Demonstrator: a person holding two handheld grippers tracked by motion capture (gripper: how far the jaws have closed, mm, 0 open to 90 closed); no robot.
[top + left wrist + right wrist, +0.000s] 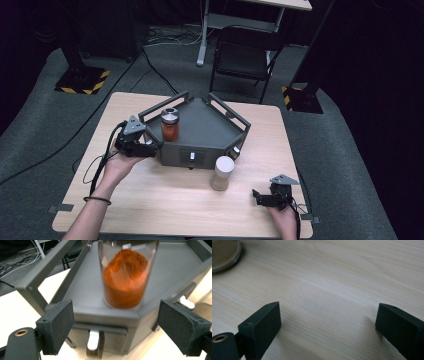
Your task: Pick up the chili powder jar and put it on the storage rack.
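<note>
A glass jar of orange-red powder (170, 125) with a silver lid stands upright on the left part of a grey angular stand (212, 127) at the table's middle. My left gripper (154, 148) hovers at the stand's left front corner, open, its pads wide apart. In the left gripper view the jar (126, 277) stands a little beyond my left gripper (117, 322), and no pad touches it. A white-lidded jar of beige powder (222, 172) stands on the table in front of the stand. My right gripper (257, 196) rests open near the front right edge, its jaws (328, 322) over bare wood.
The stand has raised rails along its back sides and small white drawer handles (93, 340) on its front faces. The beige jar's base (223, 253) shows at the top left of the right gripper view. Behind the table are a black chair (245, 57) and striped pole bases (82, 80).
</note>
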